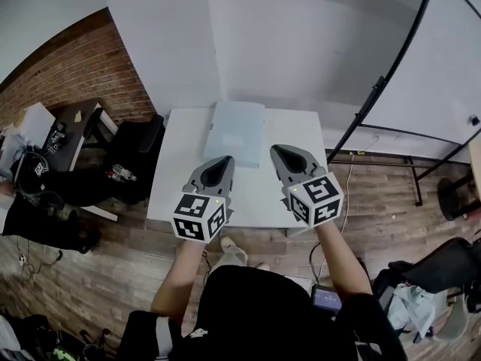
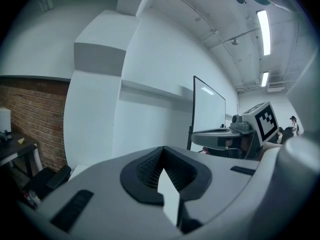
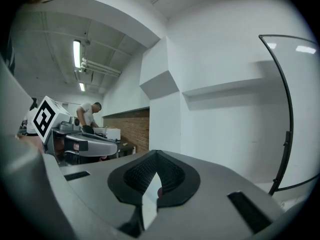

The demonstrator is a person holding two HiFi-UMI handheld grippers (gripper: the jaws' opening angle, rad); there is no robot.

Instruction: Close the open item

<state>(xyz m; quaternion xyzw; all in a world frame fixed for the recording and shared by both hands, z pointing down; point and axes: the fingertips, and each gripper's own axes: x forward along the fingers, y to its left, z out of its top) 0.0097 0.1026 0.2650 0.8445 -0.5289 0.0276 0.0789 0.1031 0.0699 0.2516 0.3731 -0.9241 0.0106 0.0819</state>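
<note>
A flat, pale blue-grey rectangular item [image 1: 237,132] lies on the far half of the white table [image 1: 176,179]; I cannot tell whether it is open. My left gripper [image 1: 227,159] and right gripper [image 1: 275,150] hover side by side over the table's near half, just short of the item, with jaw tips together and nothing between them. Both gripper views look up at white walls and ceiling, so table and item are hidden there. The left gripper [image 2: 162,149] view has the right gripper's cube [image 2: 262,121] at its right. The right gripper [image 3: 156,153] view has the left gripper's cube [image 3: 44,118] at its left.
A black chair [image 1: 139,145] stands against the table's left side, and beyond it a dark desk [image 1: 71,122] with clutter by a brick wall [image 1: 68,66]. A black curved frame [image 1: 383,81] rises to the right of the table. A person [image 3: 89,115] stands far off.
</note>
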